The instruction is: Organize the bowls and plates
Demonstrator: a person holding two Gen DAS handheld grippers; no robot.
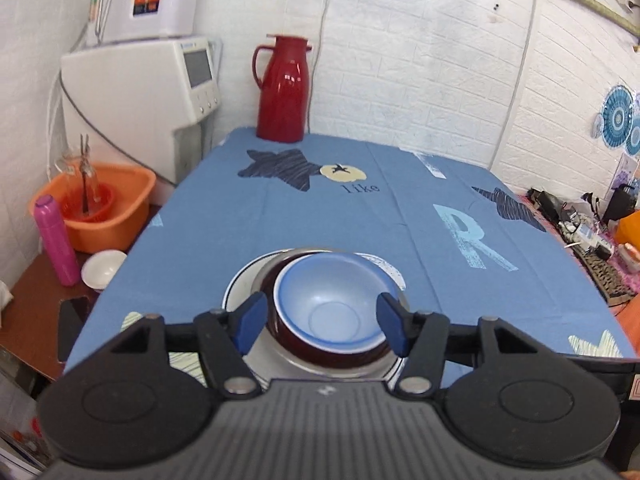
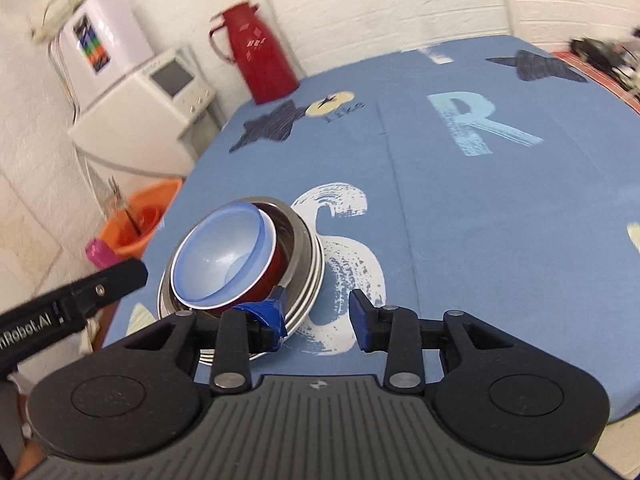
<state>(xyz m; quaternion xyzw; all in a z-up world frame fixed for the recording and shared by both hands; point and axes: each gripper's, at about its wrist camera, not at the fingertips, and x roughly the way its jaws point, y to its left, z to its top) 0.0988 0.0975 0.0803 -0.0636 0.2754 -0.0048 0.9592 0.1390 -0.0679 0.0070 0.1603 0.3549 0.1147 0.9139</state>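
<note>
The nested blue bowl (image 1: 334,308) looks light, smooth and slippery, best pinched at its rim; left claw (image 1: 323,322) and right claw (image 2: 318,316) both stand open, empty.

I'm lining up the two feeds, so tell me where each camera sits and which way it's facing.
Left wrist: on the left gripper, looking forward and down over the blue bowl toward the red jug at the back wall; its own open blue-tipped fingers show.
Right wrist: on the right gripper, right of the stack and angled left; its own open fingers show, plus part of the left gripper.
Shared: the stacked bowls, the jug, the blue tablecloth and the orange basin.
</note>
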